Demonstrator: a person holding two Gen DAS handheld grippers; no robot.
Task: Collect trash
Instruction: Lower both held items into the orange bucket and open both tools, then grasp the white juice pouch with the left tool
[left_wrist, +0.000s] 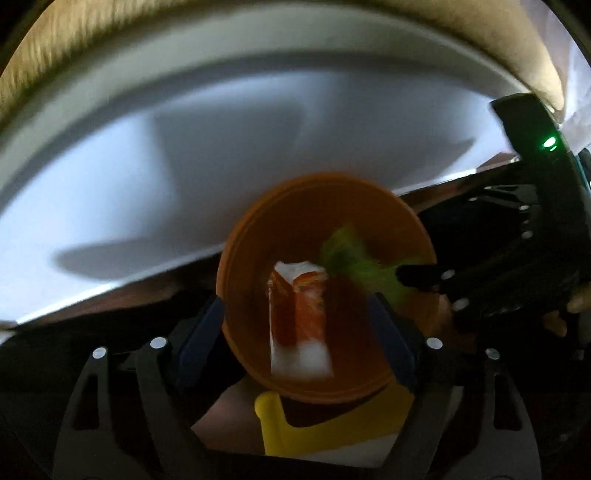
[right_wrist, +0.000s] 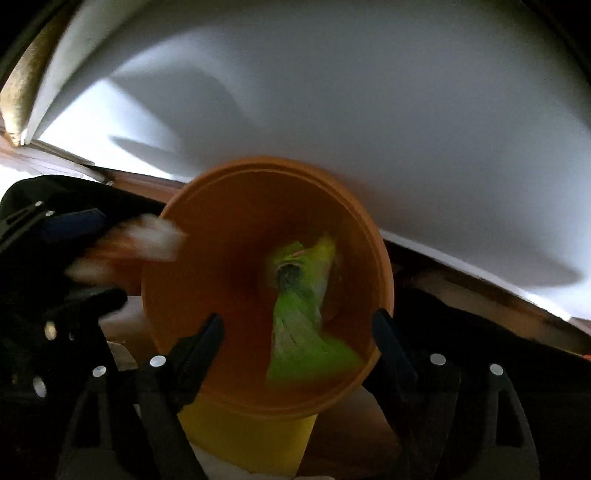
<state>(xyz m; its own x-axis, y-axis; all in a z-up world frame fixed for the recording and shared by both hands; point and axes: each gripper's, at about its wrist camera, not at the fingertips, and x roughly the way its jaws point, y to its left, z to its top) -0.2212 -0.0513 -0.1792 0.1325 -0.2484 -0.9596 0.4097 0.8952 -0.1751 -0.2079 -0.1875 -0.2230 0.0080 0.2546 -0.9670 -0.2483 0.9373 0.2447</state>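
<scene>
An orange round bin (left_wrist: 369, 206) (right_wrist: 229, 206) with a yellow base (left_wrist: 332, 424) (right_wrist: 247, 439) stands below both grippers. In the left wrist view my left gripper (left_wrist: 298, 325) is open over the bin mouth, and an orange-and-white wrapper (left_wrist: 299, 317) hangs between its fingers, blurred, with no grip shown. In the right wrist view my right gripper (right_wrist: 298, 332) is open, and a green wrapper (right_wrist: 299, 306) lies in the bin between its fingers. The right gripper also shows in the left wrist view (left_wrist: 406, 277), the left in the right wrist view (right_wrist: 99, 258).
A white wall or panel (left_wrist: 184, 166) (right_wrist: 369, 129) rises behind the bin. A brown wooden edge (right_wrist: 498, 306) runs along its foot. A tan strip (left_wrist: 55, 48) shows at the top left. Everything is motion-blurred.
</scene>
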